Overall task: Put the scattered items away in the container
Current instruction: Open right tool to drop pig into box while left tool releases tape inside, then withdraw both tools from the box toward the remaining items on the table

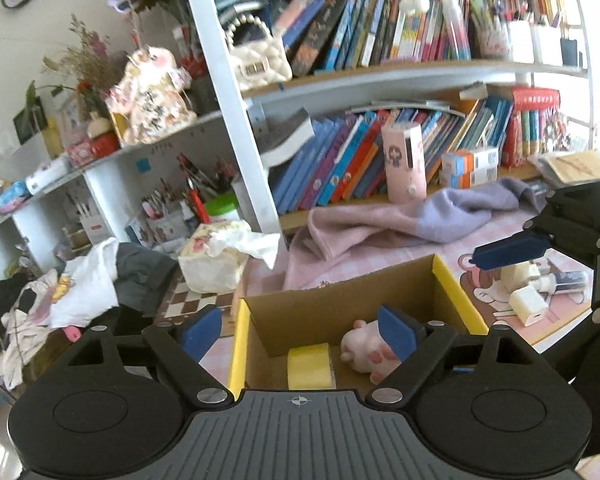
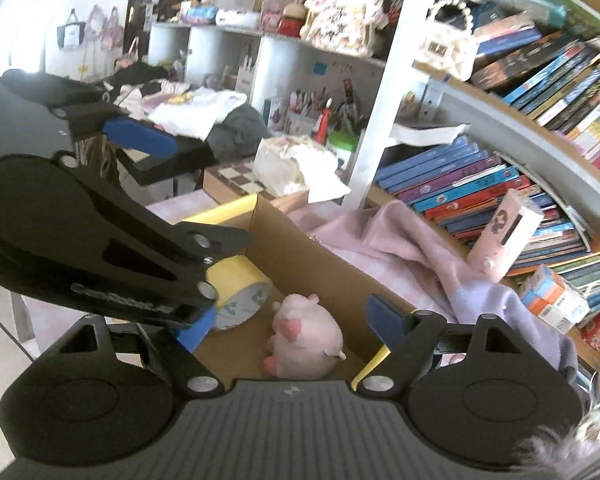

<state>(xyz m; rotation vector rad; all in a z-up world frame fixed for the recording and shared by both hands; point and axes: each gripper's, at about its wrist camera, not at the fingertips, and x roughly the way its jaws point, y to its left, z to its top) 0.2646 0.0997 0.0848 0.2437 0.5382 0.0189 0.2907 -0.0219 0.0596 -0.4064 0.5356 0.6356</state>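
The cardboard box (image 1: pixel 340 300) is sitting just ahead of the left claw (image 1: pixel 298 330), holding a yellow tape roll (image 1: pixel 310 364) at left and a pink plush pig (image 1: pixel 366 350) at right, apart. The roll is leaning tilted, its open core facing right. The pig is lying on its side, feet toward the claws. Both left claw and right claw (image 2: pixel 290 330) are gaping wide, gripping nothing. White chargers (image 1: pixel 528 300) are lying on the bench right of the box.

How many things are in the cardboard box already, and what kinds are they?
Inside the cardboard box:
Pink plush toy: 1
Yellow tape roll: 1
Total: 2
Both grippers, left and right, hang open over the box, holding nothing.
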